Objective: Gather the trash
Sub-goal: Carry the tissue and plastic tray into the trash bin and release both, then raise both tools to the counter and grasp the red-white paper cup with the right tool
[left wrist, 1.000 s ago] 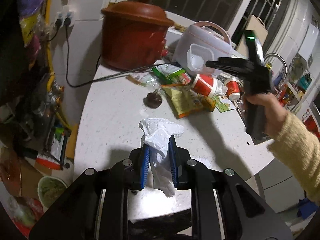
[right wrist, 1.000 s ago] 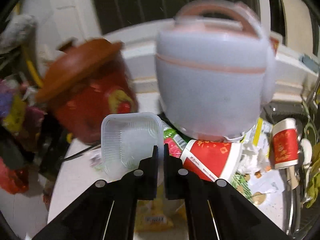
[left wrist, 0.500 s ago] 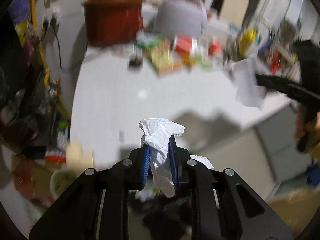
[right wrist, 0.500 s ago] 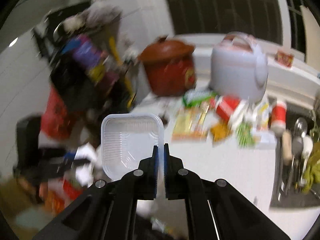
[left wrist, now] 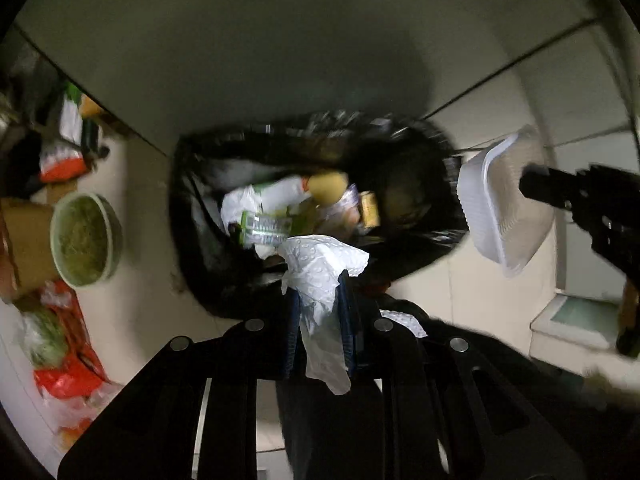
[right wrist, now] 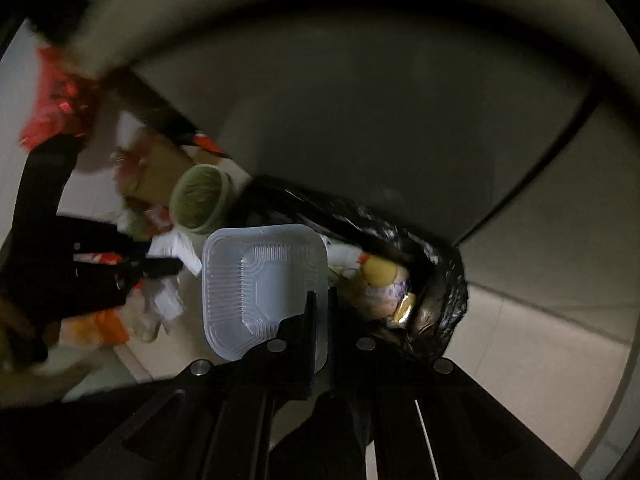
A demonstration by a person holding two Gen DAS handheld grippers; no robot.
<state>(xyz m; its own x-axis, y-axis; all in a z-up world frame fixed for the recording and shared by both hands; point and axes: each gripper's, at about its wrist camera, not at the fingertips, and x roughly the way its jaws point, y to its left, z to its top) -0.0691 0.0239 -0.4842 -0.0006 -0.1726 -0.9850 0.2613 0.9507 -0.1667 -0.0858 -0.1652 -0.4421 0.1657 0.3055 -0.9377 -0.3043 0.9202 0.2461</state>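
Left tongs [left wrist: 319, 304] point down, clamping tissue [left wrist: 320, 280] above black bag [left wrist: 208, 264]; right tongs [right wrist: 319, 308] (steeply tilted) pinch plastic tray [right wrist: 256, 280].

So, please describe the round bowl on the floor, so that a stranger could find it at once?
Start at the black trash bag standing open on the pale floor. Just beside it, toward the cardboard box and the red wrappers, stands the bowl. It alone is round, with a pale green rim, and full of greenish shreds.

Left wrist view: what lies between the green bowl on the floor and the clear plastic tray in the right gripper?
The open black trash bag, already holding wrappers and a bottle, sits between the green bowl and the clear plastic tray, as the left wrist view shows.
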